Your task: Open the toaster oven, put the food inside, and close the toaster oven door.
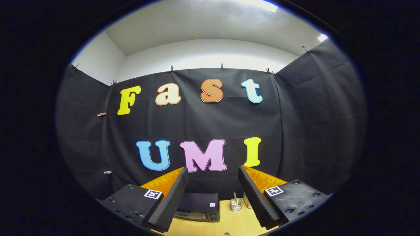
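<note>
My gripper [213,173] is open, held high and pointing at the booth's back wall, with nothing between its fingers. Far below and beyond the fingers, the dark top of the toaster oven [197,206] sits on the wooden table [229,223]. I see its roof and the upper strip of its front; whether its door stands open or closed is hidden by the angle. No food can be made out.
A small clear holder with a stick in it [235,204] stands on the table just right of the oven, with a pale object [246,200] behind it. Black cloth walls enclose the booth at the back and on both sides.
</note>
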A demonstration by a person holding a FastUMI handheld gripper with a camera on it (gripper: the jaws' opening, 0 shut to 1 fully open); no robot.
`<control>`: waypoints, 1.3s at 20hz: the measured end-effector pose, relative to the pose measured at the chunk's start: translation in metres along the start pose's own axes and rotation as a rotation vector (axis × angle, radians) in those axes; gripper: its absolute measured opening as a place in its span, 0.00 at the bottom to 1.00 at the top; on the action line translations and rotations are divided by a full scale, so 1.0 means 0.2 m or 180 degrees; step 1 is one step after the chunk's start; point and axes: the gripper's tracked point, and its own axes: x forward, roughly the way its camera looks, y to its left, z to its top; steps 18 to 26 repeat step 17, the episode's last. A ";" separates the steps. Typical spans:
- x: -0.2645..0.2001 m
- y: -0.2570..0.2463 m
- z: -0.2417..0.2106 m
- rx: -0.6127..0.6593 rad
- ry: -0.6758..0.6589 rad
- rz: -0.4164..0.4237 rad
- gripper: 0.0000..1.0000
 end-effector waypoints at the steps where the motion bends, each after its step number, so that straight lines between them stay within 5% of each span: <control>1: 0.00 0.01 -0.01 -0.0010 0.0017 0.0006 0.98; 26: -0.01 0.02 0.00 0.0008 0.0053 0.0045 0.97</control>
